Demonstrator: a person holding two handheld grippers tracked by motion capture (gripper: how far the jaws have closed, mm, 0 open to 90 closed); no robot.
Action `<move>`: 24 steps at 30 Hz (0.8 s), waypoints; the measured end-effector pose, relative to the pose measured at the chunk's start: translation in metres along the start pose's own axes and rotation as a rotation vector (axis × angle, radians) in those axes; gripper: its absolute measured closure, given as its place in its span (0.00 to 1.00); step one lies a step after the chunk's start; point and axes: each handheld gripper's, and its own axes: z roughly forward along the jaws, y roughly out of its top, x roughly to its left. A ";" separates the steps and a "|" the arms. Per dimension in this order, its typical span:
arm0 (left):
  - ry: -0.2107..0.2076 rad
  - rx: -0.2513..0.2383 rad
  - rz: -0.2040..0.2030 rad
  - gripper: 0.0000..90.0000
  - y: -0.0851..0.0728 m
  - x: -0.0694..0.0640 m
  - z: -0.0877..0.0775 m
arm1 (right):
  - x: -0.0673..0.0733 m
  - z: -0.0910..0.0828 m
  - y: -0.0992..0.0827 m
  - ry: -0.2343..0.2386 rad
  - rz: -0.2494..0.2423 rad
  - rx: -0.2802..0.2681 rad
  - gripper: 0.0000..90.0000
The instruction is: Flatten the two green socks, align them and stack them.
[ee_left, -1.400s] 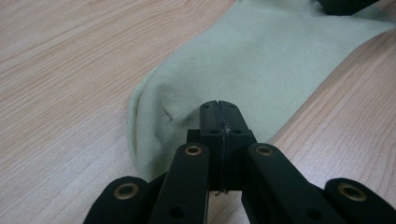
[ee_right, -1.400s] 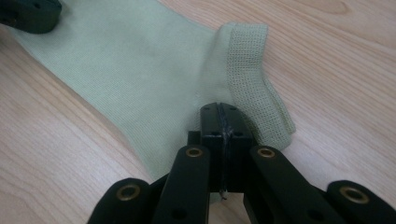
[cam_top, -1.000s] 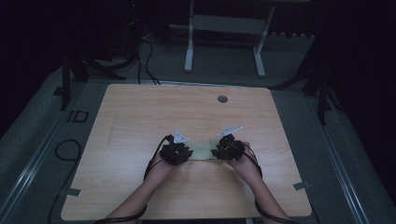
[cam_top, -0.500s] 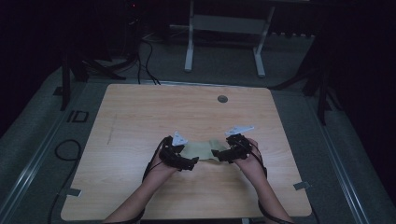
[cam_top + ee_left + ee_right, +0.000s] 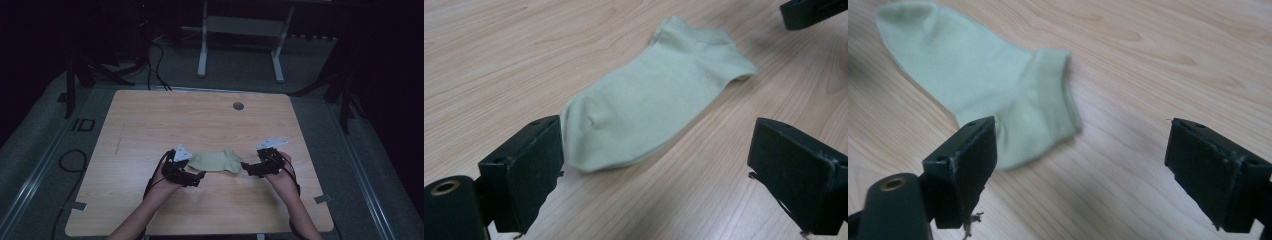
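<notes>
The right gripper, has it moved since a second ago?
Yes. In the high view the right gripper has shifted toward the table's right edge, off the sock, its jaws having just opened.

High view looks down from afar — both gripper views, close and low, share the sock (image 5: 659,100).

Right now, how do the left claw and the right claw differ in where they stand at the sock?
The left claw stands at the toe end of the sock; the right claw stands at its cuff end. The left claw lies nearer the person, the right slightly farther up the table. Both are open, and the sock lies flat.
</notes>
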 end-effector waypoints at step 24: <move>0.049 -0.052 -0.085 0.09 -0.046 0.027 -0.042 | -0.044 -0.039 -0.078 -0.106 0.153 -0.042 0.14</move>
